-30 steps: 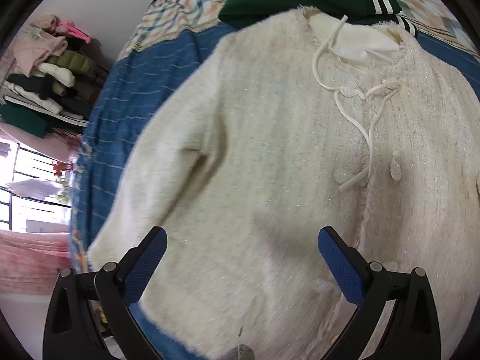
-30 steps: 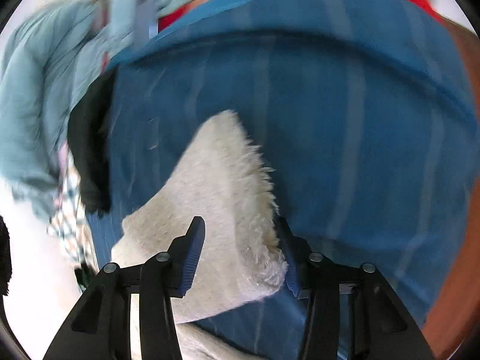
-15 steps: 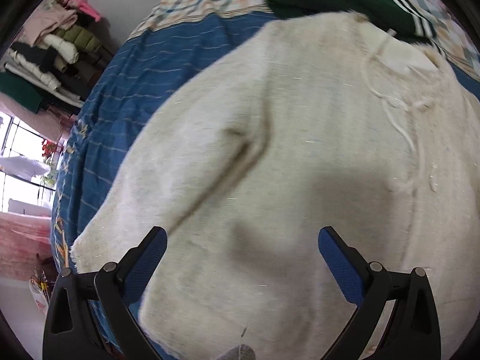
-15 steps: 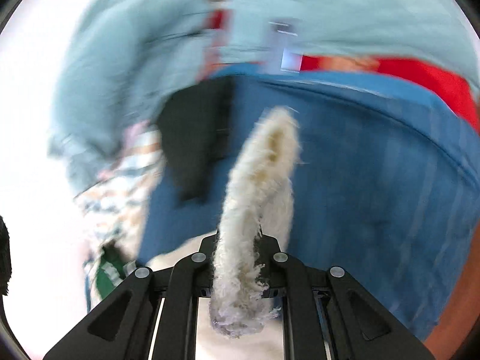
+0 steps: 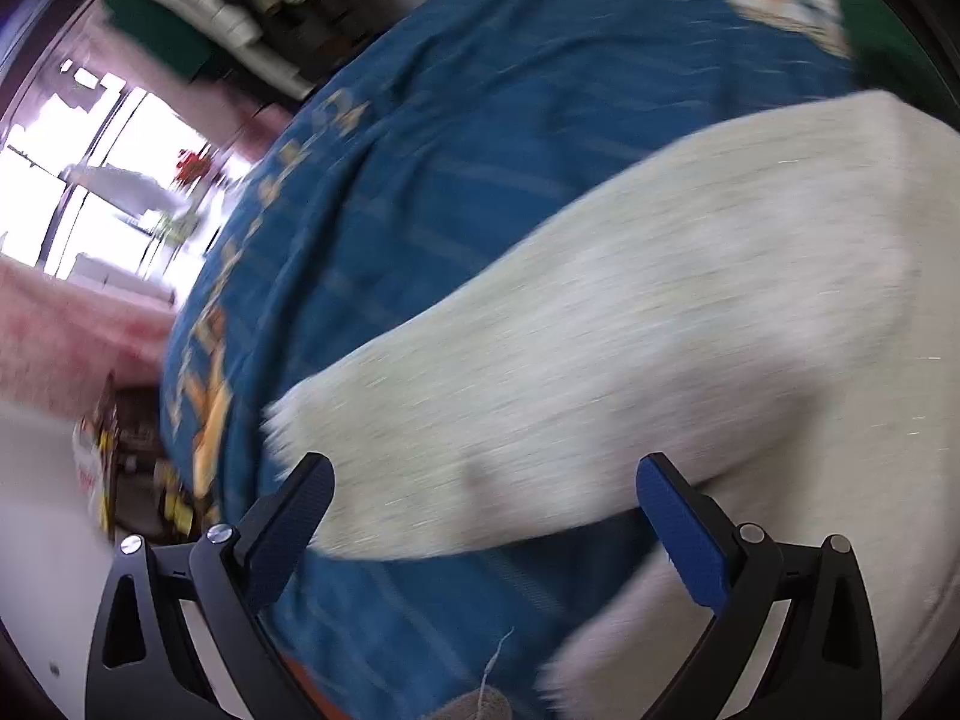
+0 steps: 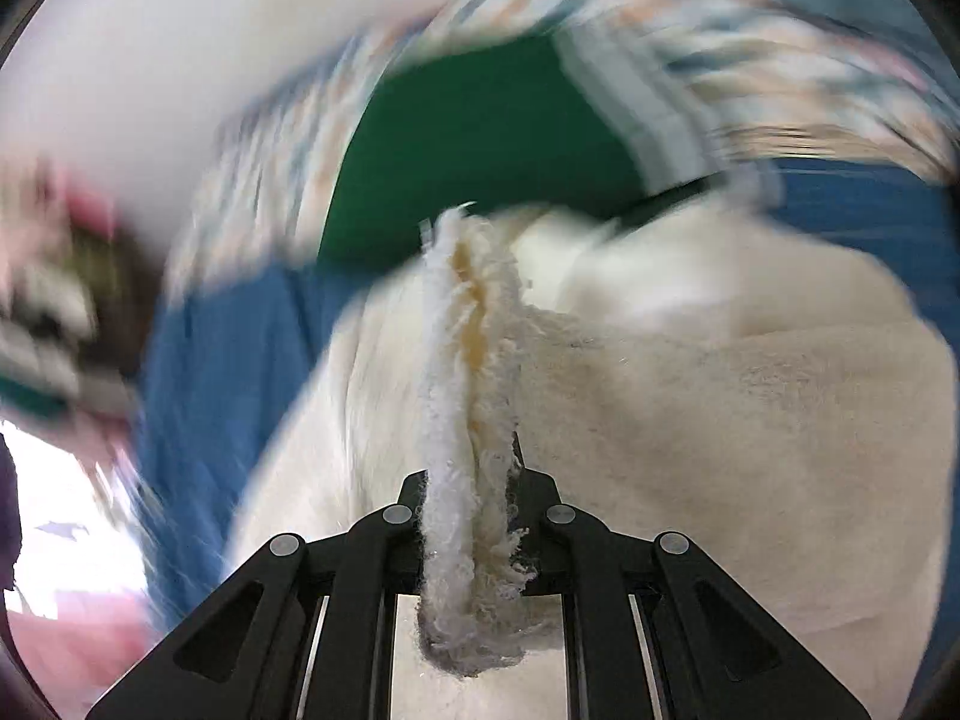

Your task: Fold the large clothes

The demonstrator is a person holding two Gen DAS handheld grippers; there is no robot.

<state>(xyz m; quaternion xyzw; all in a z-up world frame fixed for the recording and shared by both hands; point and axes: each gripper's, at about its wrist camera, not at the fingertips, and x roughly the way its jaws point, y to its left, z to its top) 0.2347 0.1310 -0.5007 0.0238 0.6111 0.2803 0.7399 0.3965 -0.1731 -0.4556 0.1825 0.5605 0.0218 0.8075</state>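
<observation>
A cream fuzzy cardigan [image 5: 690, 324] lies on a blue striped bedspread [image 5: 456, 138]. In the left wrist view its left sleeve [image 5: 456, 450] stretches toward me, the cuff between the fingers. My left gripper [image 5: 483, 510] is open and empty just above that cuff. My right gripper [image 6: 471, 480] is shut on the other sleeve's fringed cuff [image 6: 468, 360] and holds it up over the cardigan's body [image 6: 720, 408]. The view is blurred.
A dark green garment [image 6: 480, 132] lies beyond the cardigan's collar on a checked quilt [image 6: 750, 60]. Stacked clothes on shelves [image 5: 252, 12] and a bright window [image 5: 90, 168] stand past the bed's left edge. Clutter sits on the floor [image 5: 120, 468] by the bed.
My right gripper closed on the right cuff, lifted it and swung it over the cardigan's body. My left gripper moved left and down from the body to the left sleeve's cuff.
</observation>
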